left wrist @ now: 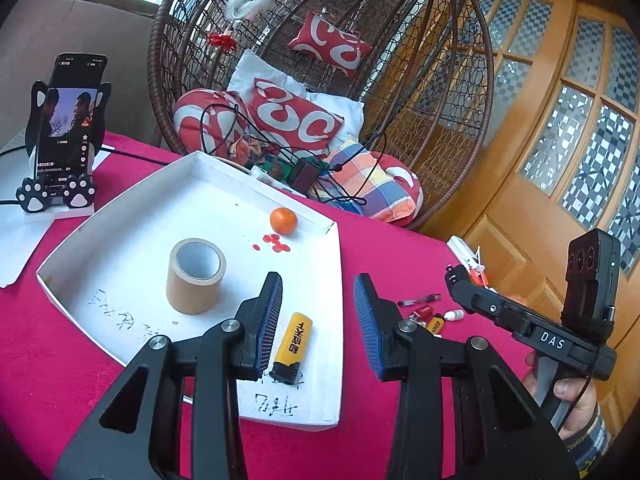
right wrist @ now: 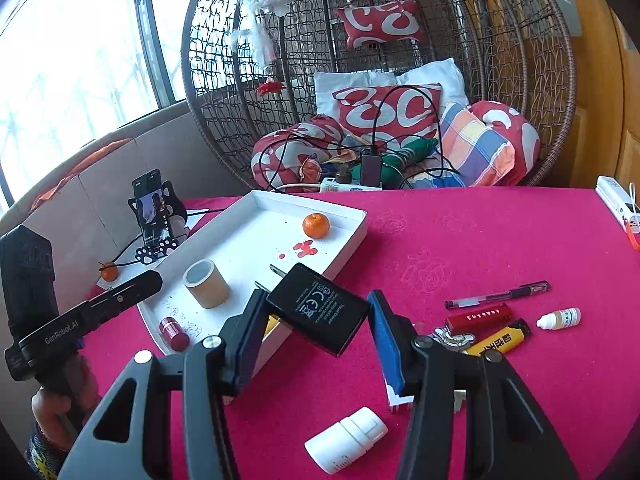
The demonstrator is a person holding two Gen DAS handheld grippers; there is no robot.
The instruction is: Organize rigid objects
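Note:
A white tray (left wrist: 120, 240) on the red tablecloth holds a brown tape roll (left wrist: 195, 276), an orange (left wrist: 283, 220) and a yellow lighter (left wrist: 292, 346). My left gripper (left wrist: 318, 320) is open and empty just above that lighter, at the tray's near edge. My right gripper (right wrist: 316, 332) is shut on a black charger (right wrist: 318, 312), held tilted over the tray's right rim (right wrist: 352, 240). The tray also holds a red cylinder (right wrist: 174, 334). On the cloth to the right lie a pen (right wrist: 498, 294), a red lighter (right wrist: 478, 316), a second yellow lighter (right wrist: 498, 340) and a small dropper bottle (right wrist: 560, 317).
A white bottle (right wrist: 346, 438) lies on the cloth near the right gripper. A phone on a paw stand (left wrist: 66, 132) stands left of the tray. A wicker hanging chair (left wrist: 320, 80) with cushions and cables is behind the table. A white box (right wrist: 618, 204) sits at the far right.

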